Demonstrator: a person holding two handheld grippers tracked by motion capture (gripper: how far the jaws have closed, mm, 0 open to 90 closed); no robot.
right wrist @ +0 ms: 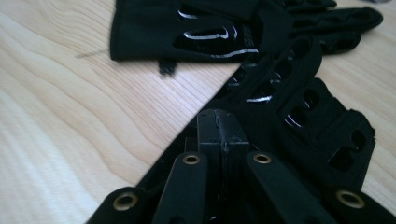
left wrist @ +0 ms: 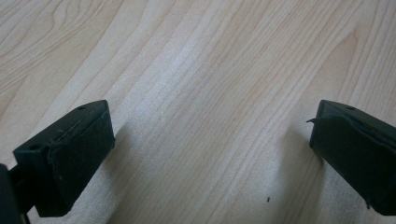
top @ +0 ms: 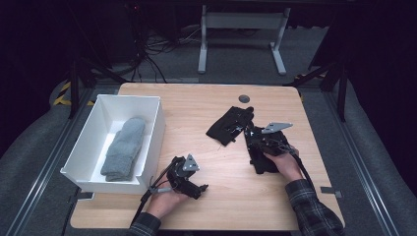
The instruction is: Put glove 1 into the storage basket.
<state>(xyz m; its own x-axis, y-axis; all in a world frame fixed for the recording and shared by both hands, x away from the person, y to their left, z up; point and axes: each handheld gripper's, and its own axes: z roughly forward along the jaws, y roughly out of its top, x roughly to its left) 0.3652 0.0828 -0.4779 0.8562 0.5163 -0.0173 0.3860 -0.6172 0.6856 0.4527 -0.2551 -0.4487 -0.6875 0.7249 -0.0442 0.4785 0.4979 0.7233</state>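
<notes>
Two black gloves lie on the table [top: 206, 105], right of its middle: one glove [right wrist: 187, 28] flat just ahead of your right gripper [top: 252, 133], the other glove [right wrist: 317, 116] under and beside that gripper, nearer your hand. Your right jaws are pressed together, and the right gripper view shows their tips resting on the nearer glove's edge; whether any fabric is pinched between them, you cannot tell from here. Your left gripper [left wrist: 210, 154] sits well apart at the table's near side, its jaws spread wide over bare wood with nothing between them. To the left stands a white box [top: 155, 130] holding a folded grey sock pair [top: 124, 147], just beside your left hand [top: 164, 200]. Nothing lies between the gloves and the box. The gloves carry thin silvery markings, too blurred to read.
</notes>
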